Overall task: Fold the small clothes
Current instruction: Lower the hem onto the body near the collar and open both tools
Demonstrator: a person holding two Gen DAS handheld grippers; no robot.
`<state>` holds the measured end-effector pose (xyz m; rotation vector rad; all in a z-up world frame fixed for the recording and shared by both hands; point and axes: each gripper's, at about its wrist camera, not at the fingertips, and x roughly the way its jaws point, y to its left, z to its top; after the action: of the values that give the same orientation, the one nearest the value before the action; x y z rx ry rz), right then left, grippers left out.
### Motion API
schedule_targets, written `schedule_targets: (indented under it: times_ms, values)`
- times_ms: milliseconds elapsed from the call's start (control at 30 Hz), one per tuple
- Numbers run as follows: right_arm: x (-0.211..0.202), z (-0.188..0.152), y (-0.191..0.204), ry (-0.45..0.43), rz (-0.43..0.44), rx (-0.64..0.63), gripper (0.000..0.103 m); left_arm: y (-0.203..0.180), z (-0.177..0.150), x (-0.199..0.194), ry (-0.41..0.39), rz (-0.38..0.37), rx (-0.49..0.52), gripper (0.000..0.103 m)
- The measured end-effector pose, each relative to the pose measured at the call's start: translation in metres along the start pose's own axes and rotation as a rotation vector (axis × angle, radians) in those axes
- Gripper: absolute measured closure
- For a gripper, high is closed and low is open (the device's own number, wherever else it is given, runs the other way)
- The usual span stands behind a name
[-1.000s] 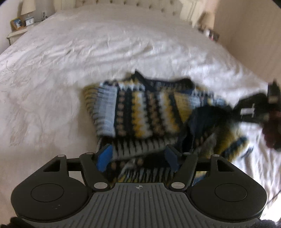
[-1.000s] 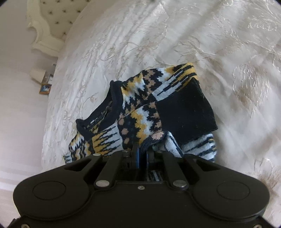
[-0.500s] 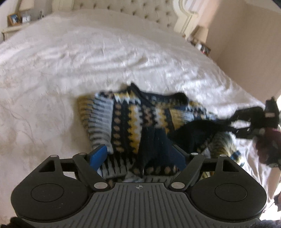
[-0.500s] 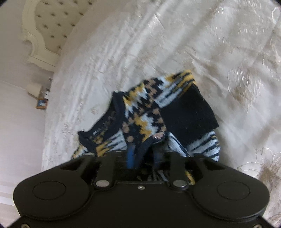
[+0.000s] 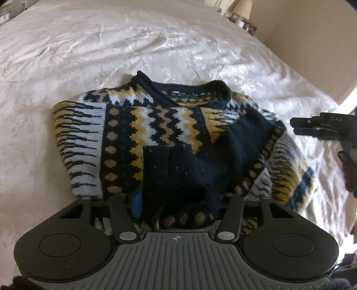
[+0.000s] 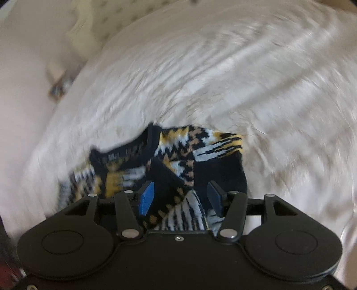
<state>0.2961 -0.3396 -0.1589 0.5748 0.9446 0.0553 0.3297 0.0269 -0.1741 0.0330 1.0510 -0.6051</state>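
Note:
A small knitted sweater in navy, yellow and white lies on the white bedspread, neck away from me, both sleeves folded across its front. My left gripper is open at its near hem, with navy sleeve fabric lying between the spread fingers. My right gripper is open over the sweater's right side, with knit between its fingers; that view is motion-blurred. The right gripper also shows in the left wrist view, just off the sweater's right edge.
The bedspread stretches far on all sides. A tufted headboard and a bedside lamp stand at the far end. A beige wall runs along the right of the bed.
My right gripper has opened and let go of the right sleeve, which now lies across the sweater's front. It has drawn back to the right. My left gripper stayed open and moved closer.

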Motion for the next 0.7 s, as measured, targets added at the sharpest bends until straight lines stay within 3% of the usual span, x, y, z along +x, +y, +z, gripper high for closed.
schedule_targets:
  times_ms: [367, 433, 467, 533, 567, 600, 700]
  values:
    - [0.062, 0.007, 0.031, 0.127, 0.021, -0.327, 0.038, 0.006, 0.002, 0.016, 0.028, 0.012, -0.058, 0.055]
    - [0.065, 0.005, 0.033, 0.150, 0.028, -0.342, 0.038, 0.007, 0.003, 0.017, 0.022, 0.008, -0.074, 0.063]
    - [0.066, 0.005, 0.033, 0.160, 0.029, -0.344, 0.040, 0.007, 0.003, 0.017, 0.020, 0.007, -0.080, 0.066]
    - [0.066, 0.005, 0.031, 0.172, 0.035, -0.331, 0.058, 0.007, 0.005, 0.017, 0.015, 0.005, -0.086, 0.076]
    - [0.064, 0.004, 0.030, 0.181, 0.038, -0.319, 0.078, 0.006, 0.006, 0.016, 0.013, -0.001, -0.086, 0.078]
    - [0.063, 0.003, 0.030, 0.187, 0.035, -0.309, 0.090, 0.004, 0.006, 0.016, 0.010, -0.005, -0.080, 0.085]
    - [0.052, 0.001, 0.031, 0.166, 0.035, -0.296, 0.091, -0.008, 0.007, 0.007, -0.026, 0.016, -0.028, 0.089]
